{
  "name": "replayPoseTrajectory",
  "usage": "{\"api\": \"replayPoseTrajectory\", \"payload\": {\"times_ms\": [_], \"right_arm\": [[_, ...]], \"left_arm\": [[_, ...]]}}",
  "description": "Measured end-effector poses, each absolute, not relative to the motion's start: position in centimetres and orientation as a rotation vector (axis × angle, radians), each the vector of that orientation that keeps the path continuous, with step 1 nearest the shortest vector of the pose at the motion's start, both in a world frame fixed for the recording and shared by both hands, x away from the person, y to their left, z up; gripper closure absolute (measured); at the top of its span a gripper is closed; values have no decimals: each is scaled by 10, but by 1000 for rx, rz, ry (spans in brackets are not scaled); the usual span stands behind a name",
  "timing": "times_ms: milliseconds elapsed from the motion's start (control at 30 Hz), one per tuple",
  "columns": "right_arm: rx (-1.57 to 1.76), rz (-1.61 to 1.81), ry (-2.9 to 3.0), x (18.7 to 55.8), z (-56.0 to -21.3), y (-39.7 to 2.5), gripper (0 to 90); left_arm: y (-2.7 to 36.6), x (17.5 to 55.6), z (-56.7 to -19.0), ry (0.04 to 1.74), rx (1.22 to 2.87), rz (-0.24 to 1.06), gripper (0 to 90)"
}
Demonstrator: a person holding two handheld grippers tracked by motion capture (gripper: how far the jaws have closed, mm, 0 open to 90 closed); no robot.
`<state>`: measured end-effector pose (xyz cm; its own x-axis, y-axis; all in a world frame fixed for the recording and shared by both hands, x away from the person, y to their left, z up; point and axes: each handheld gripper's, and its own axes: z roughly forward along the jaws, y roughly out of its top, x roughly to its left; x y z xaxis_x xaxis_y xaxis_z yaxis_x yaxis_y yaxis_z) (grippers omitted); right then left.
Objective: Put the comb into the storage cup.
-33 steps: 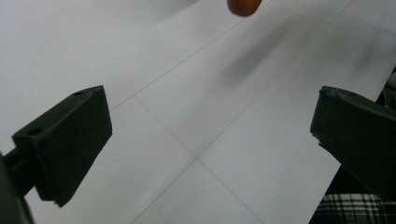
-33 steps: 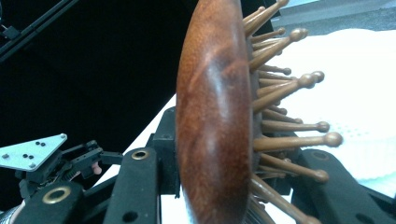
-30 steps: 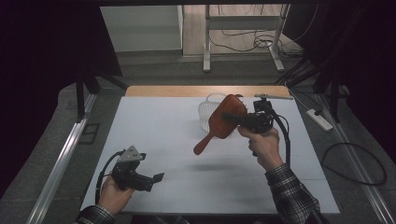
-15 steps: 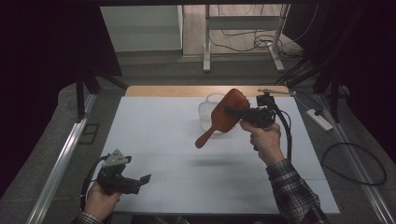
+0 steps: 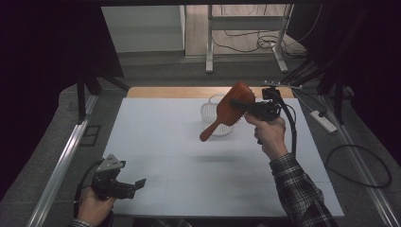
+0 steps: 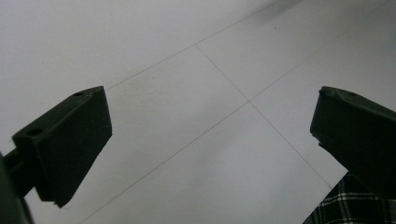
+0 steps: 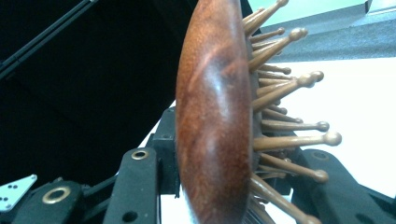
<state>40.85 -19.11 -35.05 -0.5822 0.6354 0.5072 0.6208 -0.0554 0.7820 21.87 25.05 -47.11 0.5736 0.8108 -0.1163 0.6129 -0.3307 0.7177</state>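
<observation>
Dark room, grey floor (image 5: 156,71), white table (image 5: 156,127).

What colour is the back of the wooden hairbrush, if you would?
Glossy reddish-brown, on the hairbrush; the right gripper view shows it best.

Glossy polished wooden hairbrush (image 7: 212,121), wooden pins

A wooden hairbrush (image 5: 230,112) hangs above the far right of the table (image 5: 156,123), just in front of a wire basket (image 5: 211,113), clamped in the right gripper (image 5: 249,109); the left gripper (image 5: 135,185) sits at the near left edge.
</observation>
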Motion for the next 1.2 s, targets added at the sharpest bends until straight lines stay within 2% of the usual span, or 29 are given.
{"api": "replayPoseTrajectory", "payload": {"times_ms": [567,1200], "right_arm": [[1471,1750,2061,435,-333,-198,573],[1527,1694,1976,466,-332,-203,572]], "left_arm": [[251,213,-470,1093,2060,348,0],[249,213,-470,1085,2091,345,0]]}}
